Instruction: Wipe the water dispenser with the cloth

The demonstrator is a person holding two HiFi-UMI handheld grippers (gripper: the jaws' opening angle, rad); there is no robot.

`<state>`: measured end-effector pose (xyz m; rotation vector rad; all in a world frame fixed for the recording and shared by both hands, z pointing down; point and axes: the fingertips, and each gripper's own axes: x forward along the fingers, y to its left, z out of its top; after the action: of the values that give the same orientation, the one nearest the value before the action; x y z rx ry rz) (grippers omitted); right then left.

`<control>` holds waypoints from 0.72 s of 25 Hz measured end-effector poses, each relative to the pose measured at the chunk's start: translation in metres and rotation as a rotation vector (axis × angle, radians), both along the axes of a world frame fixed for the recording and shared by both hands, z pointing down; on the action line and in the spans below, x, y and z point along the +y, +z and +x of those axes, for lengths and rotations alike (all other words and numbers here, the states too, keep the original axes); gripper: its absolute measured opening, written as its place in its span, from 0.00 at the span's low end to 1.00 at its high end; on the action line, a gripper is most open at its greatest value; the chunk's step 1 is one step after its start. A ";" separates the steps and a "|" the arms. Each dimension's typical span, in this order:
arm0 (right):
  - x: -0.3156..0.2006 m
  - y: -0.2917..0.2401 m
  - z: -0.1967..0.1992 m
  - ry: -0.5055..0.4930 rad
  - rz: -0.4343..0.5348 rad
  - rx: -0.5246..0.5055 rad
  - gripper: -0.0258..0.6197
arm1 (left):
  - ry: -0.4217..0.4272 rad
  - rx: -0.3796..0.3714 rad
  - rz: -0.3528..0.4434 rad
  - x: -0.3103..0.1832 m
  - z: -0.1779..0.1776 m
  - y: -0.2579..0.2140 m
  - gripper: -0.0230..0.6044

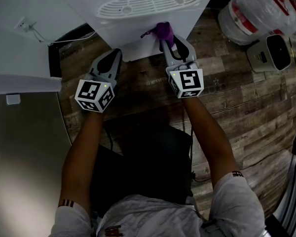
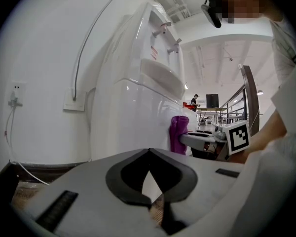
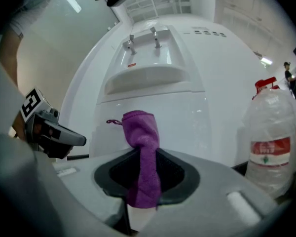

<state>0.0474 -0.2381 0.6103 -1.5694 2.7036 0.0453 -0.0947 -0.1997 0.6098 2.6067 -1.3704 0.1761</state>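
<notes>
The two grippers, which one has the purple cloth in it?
The right gripper: its jaws are shut on the purple cloth, which sticks up between them. The left gripper has its jaws together with nothing between them.

A brown wooden floor (image 1: pixel 237 98) is stretching out below. A white wall (image 2: pixel 39 58) is standing at the back, and a white socket (image 2: pixel 14 101) on it is holding a plug with a thin cord hanging down. A big clear water bottle (image 1: pixel 256 11) with a red label is sitting on the floor near a small white box (image 1: pixel 276 51). Far off, a ceiling light (image 2: pixel 259 92) is shining over a railing (image 2: pixel 237 102) and some tables (image 2: pixel 209 110)
</notes>
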 end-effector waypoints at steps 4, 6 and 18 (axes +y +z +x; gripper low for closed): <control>-0.006 0.003 0.027 0.043 -0.006 -0.016 0.19 | -0.006 -0.002 0.003 -0.003 0.001 -0.001 0.03; -0.009 0.004 0.039 0.067 -0.008 -0.021 0.19 | -0.009 -0.002 0.003 -0.003 0.001 0.000 0.03; -0.024 0.016 0.101 0.225 -0.036 -0.064 0.19 | -0.019 -0.010 -0.021 -0.003 -0.004 0.013 0.03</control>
<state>0.1488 -0.2617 0.6260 -1.8432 2.4820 -0.0502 -0.0991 -0.2024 0.6227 2.5790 -1.3883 0.2001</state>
